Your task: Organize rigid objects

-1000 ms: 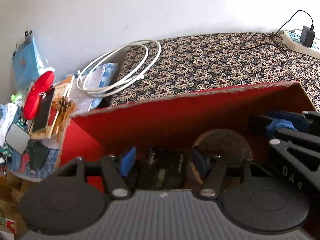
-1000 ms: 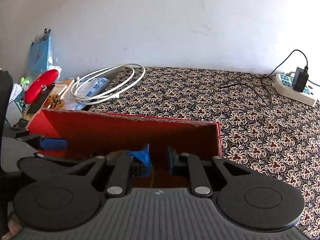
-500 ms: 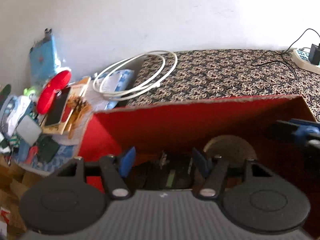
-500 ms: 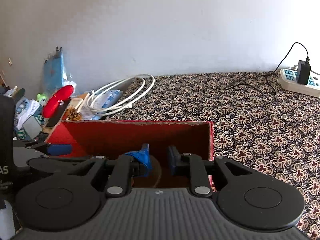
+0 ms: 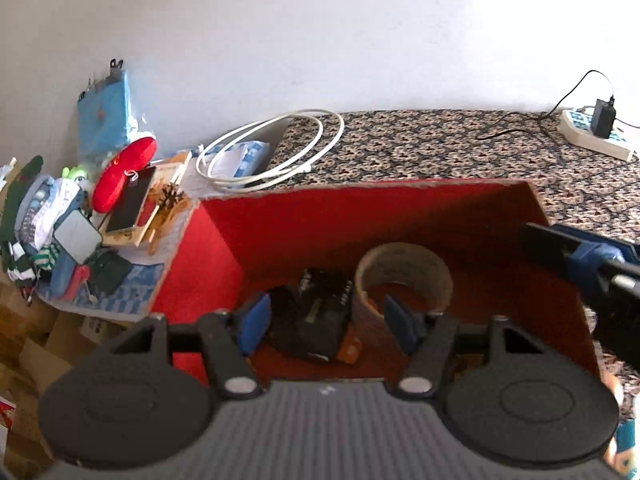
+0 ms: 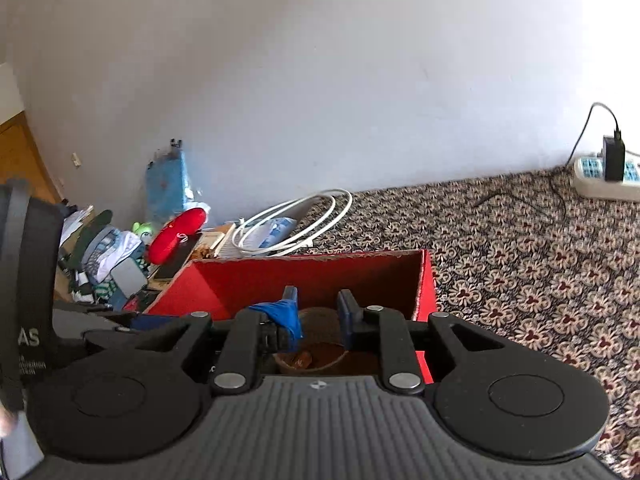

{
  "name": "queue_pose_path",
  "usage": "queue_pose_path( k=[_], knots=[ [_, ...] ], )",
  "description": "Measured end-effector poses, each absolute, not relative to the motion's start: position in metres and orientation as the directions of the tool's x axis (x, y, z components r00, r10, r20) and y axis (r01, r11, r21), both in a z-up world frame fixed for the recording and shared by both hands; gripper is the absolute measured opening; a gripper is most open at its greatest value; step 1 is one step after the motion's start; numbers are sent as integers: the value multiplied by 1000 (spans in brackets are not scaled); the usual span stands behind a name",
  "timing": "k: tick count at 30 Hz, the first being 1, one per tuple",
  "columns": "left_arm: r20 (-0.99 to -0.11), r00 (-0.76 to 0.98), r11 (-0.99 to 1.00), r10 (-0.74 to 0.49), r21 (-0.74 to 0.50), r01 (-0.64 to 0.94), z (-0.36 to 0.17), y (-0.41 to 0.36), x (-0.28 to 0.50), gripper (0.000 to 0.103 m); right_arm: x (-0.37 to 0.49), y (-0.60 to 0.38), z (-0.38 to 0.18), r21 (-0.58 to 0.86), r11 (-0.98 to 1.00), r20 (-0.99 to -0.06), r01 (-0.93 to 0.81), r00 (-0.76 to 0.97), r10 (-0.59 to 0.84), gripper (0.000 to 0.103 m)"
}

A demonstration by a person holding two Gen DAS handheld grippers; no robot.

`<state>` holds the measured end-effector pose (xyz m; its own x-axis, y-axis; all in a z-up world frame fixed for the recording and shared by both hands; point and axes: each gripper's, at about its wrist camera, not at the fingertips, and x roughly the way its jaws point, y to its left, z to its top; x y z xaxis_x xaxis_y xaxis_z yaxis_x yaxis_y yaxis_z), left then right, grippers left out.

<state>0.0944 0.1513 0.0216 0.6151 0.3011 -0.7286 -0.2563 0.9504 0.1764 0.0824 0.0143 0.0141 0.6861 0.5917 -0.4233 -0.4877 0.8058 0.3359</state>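
The red box [image 5: 280, 232] sits on the patterned cloth [image 5: 440, 148] at its left edge. Inside it, a roll of tape [image 5: 404, 276] stands beside a black device [image 5: 320, 312]. The left gripper [image 5: 324, 320] hangs over them, released and empty. The right gripper [image 6: 318, 316] hovers above the box's near edge with a narrow gap between its pads, nothing gripped. Past the far wall lies a coiled white cable [image 5: 276, 148], with clutter beyond the left edge. A power strip [image 6: 604, 178] rests at the far right corner.
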Motion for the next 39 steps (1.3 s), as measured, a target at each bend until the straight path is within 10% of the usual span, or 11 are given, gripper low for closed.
queue_pose_path(
  k=[39],
  knots=[
    [-819,552,986,-160,-111,122,-29,-10,15,69,28,-164,-65,589,768,-592,-252,513,622,5]
  ],
)
